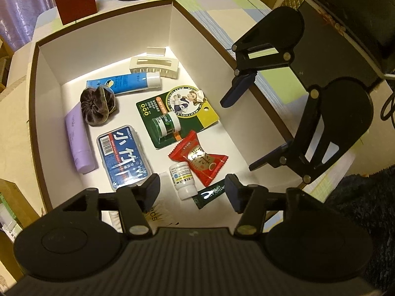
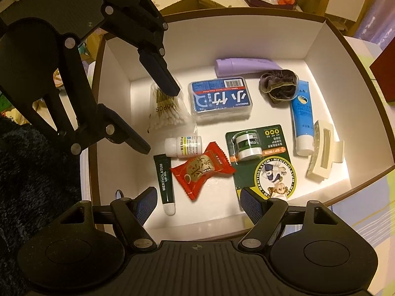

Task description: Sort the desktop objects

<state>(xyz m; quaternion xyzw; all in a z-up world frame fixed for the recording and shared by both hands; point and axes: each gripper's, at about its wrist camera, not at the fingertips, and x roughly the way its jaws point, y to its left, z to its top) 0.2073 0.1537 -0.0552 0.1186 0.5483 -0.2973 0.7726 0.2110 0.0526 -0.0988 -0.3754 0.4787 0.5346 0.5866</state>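
Both tongs hang spread and empty over a white box [image 2: 321, 56] full of small toiletries.

From the right wrist view, the right tongs [image 2: 198, 203] gape nearest, above a green lip gel tube [image 2: 165, 180], a red candy wrapper [image 2: 201, 170] and a balm card [image 2: 261, 157]. Just past these lie a small white bottle [image 2: 183, 146], a cotton swab bag [image 2: 167, 113] and a blue floss case [image 2: 221, 101]. The left tongs [image 2: 160, 118] hover open over the swabs. Farther back sit a purple tube [image 2: 244, 66], a dark scrunchie [image 2: 280, 86], a blue tube [image 2: 302, 118] and a cream hair clip [image 2: 322, 148].
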